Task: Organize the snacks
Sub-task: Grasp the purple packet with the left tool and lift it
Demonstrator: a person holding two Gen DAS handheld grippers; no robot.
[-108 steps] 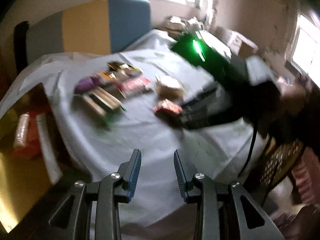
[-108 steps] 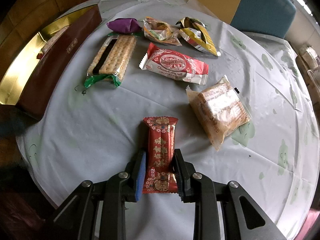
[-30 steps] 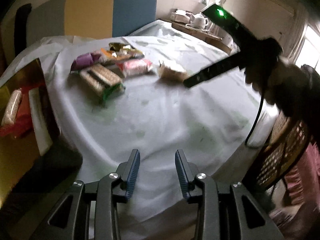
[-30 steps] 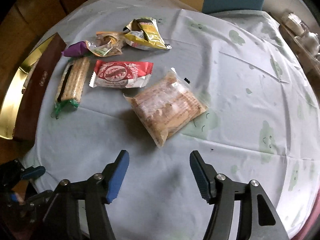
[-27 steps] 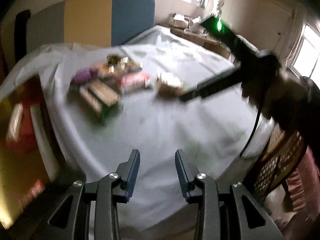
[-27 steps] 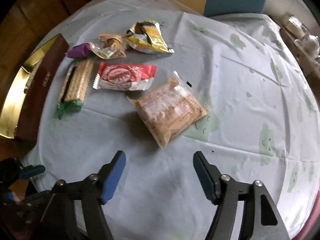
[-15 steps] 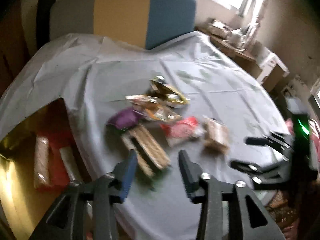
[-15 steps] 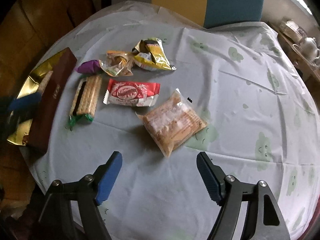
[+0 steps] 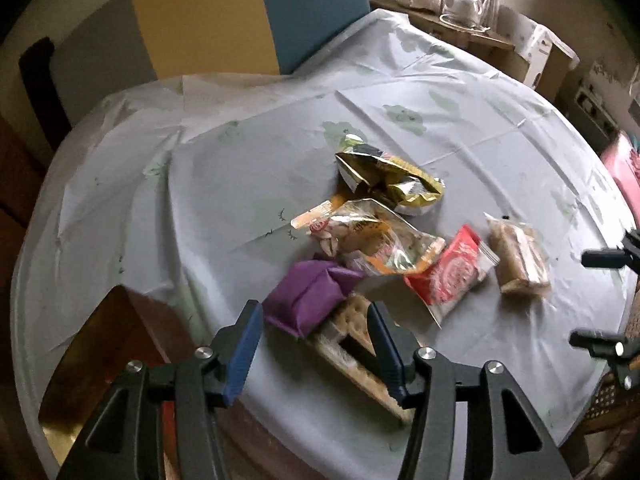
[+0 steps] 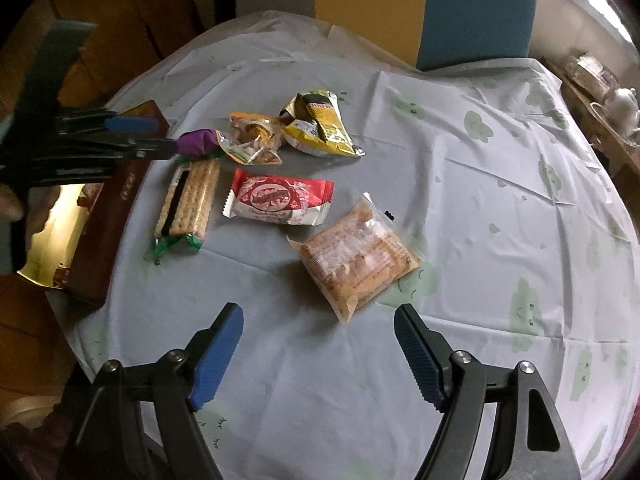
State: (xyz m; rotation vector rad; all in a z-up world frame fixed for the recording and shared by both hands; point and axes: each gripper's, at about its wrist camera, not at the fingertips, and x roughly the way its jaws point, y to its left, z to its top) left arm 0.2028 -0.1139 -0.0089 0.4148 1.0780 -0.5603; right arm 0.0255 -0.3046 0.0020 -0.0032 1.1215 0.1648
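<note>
Six snacks on my tablecloth [image 10: 460,184] — left gripper [image 9: 316,342], jaws just opening, empty over cracker pack [image 10: 188,200]; right gripper [image 10: 318,354] spread, empty.

The tablecloth [image 10: 500,184] is pale grey-blue with faint green cloud faces. On it lie a purple packet [image 10: 196,141], a red and white wrapper [image 10: 278,197], a yellow and black bag [image 10: 320,124], and beige crackers with a green end [image 10: 188,204]. The box [image 10: 108,220] is dark brown outside and shiny gold inside, and both grippers have blue pads [image 10: 218,350].
</note>
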